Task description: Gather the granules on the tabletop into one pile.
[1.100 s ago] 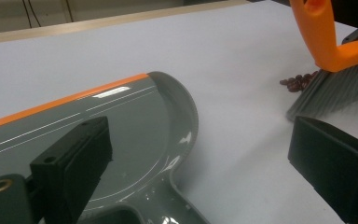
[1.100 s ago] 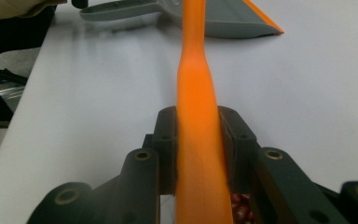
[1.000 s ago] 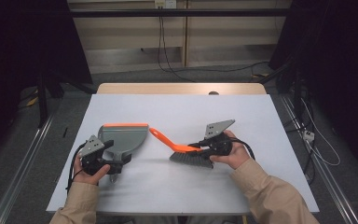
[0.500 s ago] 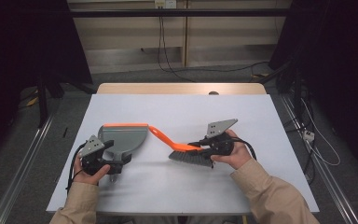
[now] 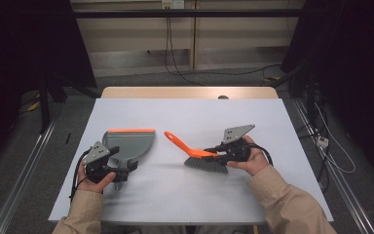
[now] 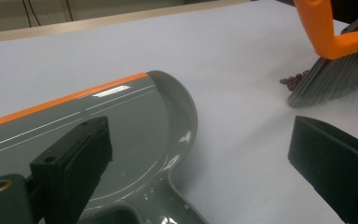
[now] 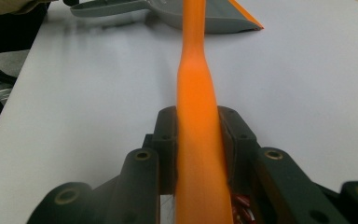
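A grey dustpan [image 5: 129,145] with an orange lip lies flat at the table's left; in the left gripper view the dustpan [image 6: 121,135] sits under the jaws. My left gripper [image 5: 125,168] [image 6: 200,154] stands open at the pan's handle end, its jaws wide apart and pressing on nothing. At the middle right, my right gripper [image 5: 213,150] [image 7: 198,135] is shut on the orange handle of a hand brush [image 5: 195,153] [image 7: 193,93]. The grey bristles [image 6: 331,77] rest on the table beside a few small brown beans [image 6: 292,80].
The white table [image 5: 272,122] has a wooden strip along its far edge. Cables trail from both grippers. The floor around the table is dark, with rails at either side and wires at the back.
The brush has shifted slightly to the right, so its handle tip now stands apart from the dustpan's orange lip. The left gripper and dustpan have not moved.
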Demonstrator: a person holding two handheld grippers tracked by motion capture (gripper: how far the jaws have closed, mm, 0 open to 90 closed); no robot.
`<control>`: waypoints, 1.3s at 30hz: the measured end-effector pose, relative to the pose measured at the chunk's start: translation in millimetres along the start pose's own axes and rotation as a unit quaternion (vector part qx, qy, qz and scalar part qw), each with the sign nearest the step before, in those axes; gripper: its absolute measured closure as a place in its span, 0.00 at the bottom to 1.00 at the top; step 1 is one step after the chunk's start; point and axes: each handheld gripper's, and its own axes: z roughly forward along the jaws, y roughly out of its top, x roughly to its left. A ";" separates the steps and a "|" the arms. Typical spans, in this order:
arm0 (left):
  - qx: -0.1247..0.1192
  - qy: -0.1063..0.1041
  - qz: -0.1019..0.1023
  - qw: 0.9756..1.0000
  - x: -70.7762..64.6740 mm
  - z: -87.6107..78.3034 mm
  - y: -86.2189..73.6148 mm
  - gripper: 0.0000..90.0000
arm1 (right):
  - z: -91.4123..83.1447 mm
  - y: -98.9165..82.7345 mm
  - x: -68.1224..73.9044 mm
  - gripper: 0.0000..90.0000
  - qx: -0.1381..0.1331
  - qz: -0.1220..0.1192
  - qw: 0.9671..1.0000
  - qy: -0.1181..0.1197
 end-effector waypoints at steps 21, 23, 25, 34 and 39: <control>-0.003 -0.005 0.001 1.000 -1.1 -0.2 0.2 0.07 | -21.3 11.4 2.6 0.79 -0.043 0.060 0.993 -0.088; -0.004 -0.006 0.000 1.000 -1.1 -0.7 0.4 0.07 | -26.5 11.7 5.3 0.79 -0.048 0.073 0.989 -0.119; -0.004 -0.007 0.002 1.000 -0.7 -1.3 0.5 0.07 | -31.2 10.5 7.8 0.79 -0.054 0.086 0.983 -0.150; -0.007 -0.015 0.004 1.000 -2.1 -1.3 1.3 0.07 | -38.2 -7.5 20.5 0.79 -0.061 0.129 0.956 -0.258; -0.009 -0.017 0.004 1.000 -3.4 -1.9 1.8 0.07 | -39.1 -16.8 29.6 0.79 -0.059 0.145 0.935 -0.318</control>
